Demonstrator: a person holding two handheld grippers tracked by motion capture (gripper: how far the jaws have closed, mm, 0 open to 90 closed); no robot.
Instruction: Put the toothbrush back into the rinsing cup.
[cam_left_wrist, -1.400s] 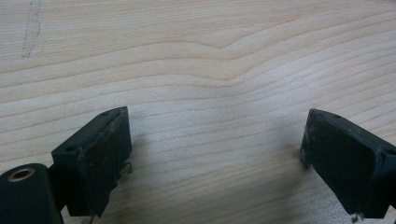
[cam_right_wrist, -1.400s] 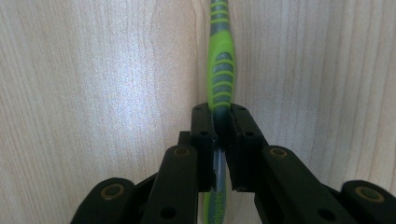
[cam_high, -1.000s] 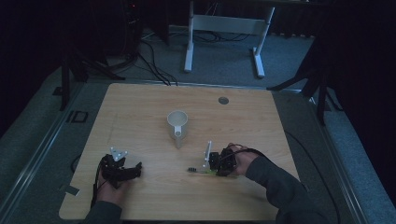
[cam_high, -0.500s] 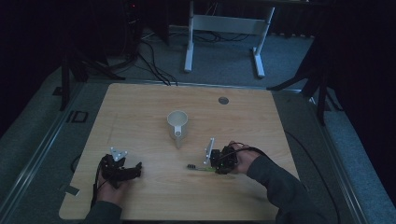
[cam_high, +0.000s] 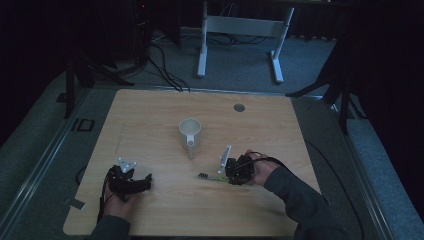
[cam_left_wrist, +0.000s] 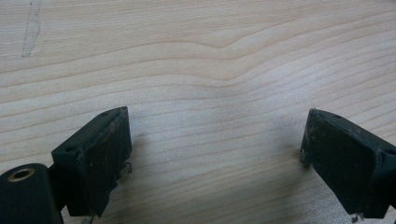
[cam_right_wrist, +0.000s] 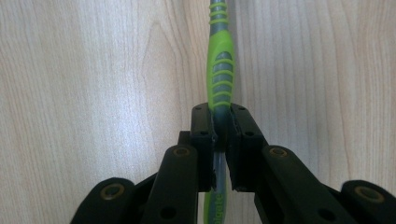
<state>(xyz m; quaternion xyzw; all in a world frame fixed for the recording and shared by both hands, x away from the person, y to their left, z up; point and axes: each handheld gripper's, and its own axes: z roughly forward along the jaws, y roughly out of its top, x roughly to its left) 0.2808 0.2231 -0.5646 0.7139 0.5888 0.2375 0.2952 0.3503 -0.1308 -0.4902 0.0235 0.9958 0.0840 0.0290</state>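
Toothbrush (cam_right_wrist: 220, 70): green and grey ribbed handle, dark bristle head; lies flat on the table (cam_high: 150, 115), at 5 o'clock from the white mug (cam_high: 190, 134), head pointing to 9 o'clock, long axis running 3 to 9. Mug upright, contents not visible. Right gripper (cam_right_wrist: 220, 122) clamped on its handle. Left gripper (cam_left_wrist: 212, 149) jaws wide apart, holding nothing.
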